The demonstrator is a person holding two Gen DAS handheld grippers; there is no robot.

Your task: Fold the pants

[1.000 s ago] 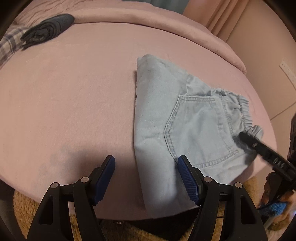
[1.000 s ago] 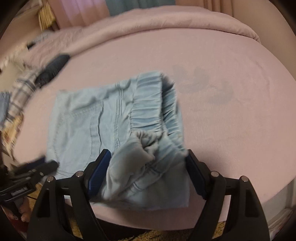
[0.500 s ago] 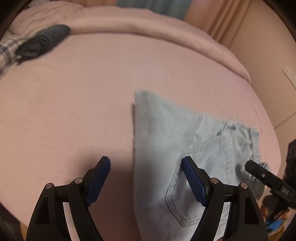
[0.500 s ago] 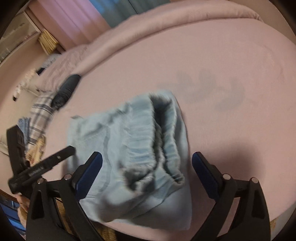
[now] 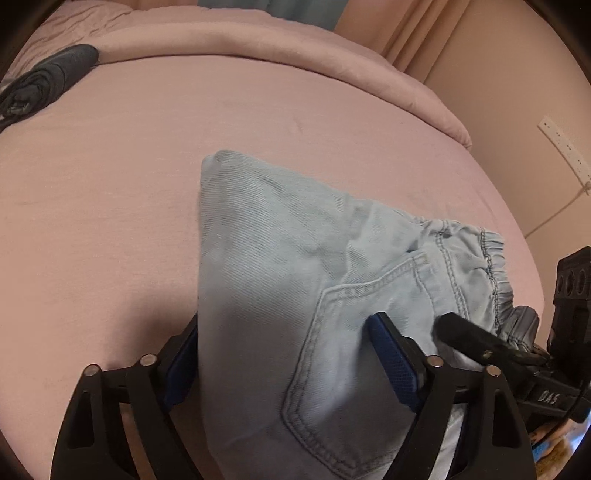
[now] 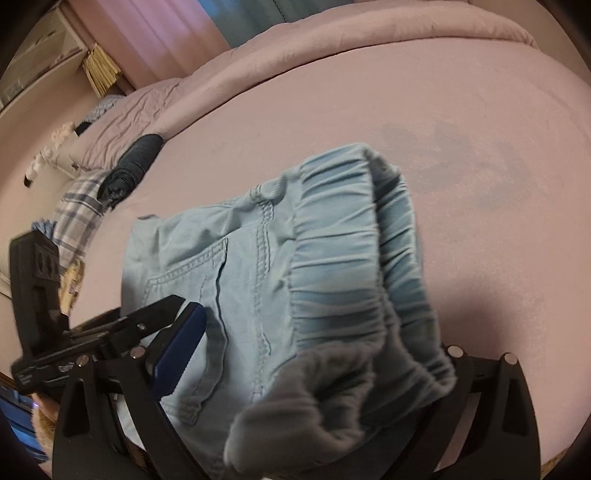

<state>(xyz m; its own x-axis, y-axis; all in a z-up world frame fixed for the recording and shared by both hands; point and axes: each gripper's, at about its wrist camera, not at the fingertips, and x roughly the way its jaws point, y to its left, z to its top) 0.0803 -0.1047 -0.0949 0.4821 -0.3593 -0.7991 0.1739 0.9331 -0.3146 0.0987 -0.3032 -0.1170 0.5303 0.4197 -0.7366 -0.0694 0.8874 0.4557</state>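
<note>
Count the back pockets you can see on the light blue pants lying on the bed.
1. The stitched back pocket sits on the pants below the elastic waistband, between the left gripper's fingers. A second pocket may be folded underneath, out of sight.

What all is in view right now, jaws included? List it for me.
Pants: one, light blue denim, folded, near edge of the bed, elastic waistband toward the right gripper.
Bed: one, pink cover, fills both views.
Duvet roll: one, pink, along the far side of the bed.
Dark garment: one, dark grey, rolled, far left on the bed.
Plaid cloth: one, blue and white checks, beside the dark garment.
Curtains: pink, behind the bed.
Power strip: one, white, on the right wall.
Left gripper: black with blue pads, jaws open astride the folded end of the pants.
Right gripper: black, jaws open astride the waistband.
</note>
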